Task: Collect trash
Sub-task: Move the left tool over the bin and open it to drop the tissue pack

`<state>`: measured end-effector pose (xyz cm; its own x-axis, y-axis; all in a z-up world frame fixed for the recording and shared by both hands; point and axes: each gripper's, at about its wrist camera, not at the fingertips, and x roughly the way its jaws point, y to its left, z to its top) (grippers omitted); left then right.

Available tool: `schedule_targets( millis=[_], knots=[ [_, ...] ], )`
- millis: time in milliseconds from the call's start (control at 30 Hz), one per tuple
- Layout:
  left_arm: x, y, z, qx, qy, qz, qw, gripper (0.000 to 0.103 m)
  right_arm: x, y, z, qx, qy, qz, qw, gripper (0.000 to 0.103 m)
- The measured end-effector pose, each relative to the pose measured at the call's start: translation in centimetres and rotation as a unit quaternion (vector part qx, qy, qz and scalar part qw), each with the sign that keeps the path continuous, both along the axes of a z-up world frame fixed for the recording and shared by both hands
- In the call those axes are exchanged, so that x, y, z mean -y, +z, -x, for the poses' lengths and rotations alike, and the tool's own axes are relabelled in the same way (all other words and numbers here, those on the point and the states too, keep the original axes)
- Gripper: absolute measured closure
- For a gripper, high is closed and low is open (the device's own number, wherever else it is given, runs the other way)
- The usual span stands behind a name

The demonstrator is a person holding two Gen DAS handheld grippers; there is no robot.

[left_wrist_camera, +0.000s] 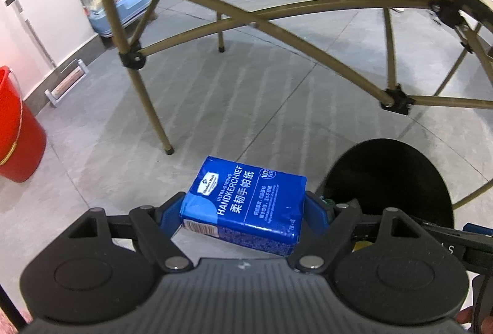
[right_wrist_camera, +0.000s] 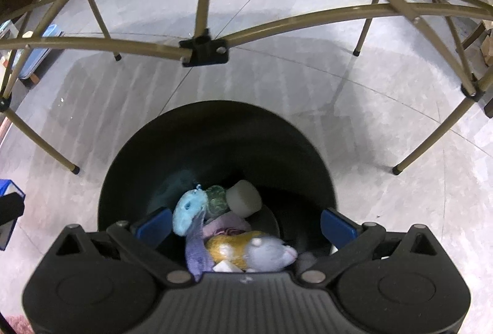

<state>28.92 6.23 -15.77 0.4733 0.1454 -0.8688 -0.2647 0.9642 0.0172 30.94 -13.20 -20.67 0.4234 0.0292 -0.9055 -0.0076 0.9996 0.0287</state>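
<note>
The left claw [left_wrist_camera: 243,207] is clamped on a blue tissue pack [left_wrist_camera: 246,201] across its short ends, clear of the floor, the black bin [left_wrist_camera: 391,176] just to its right. The pack looks light, soft and glossy, so probably slippery; squeezing the ends suits it. The right claw [right_wrist_camera: 245,224] stands apart and empty over the bin's smooth round mouth, plush toys [right_wrist_camera: 262,250] below it.

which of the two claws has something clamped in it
The left claw: its blue pads squeeze the blue tissue pack. The right claw is open and empty above the black bin.
</note>
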Motion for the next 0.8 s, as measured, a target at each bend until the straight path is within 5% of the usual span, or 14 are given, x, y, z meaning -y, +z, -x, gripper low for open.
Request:
schedule_targets(
  millis=[800],
  knots=[
    [10.4,-1.0,-1.2,-0.017,-0.084,0.021,0.9961,0.023,10.4,2.7,2.6,0.055,-0.074,0.027,0.995,0.0]
  ],
)
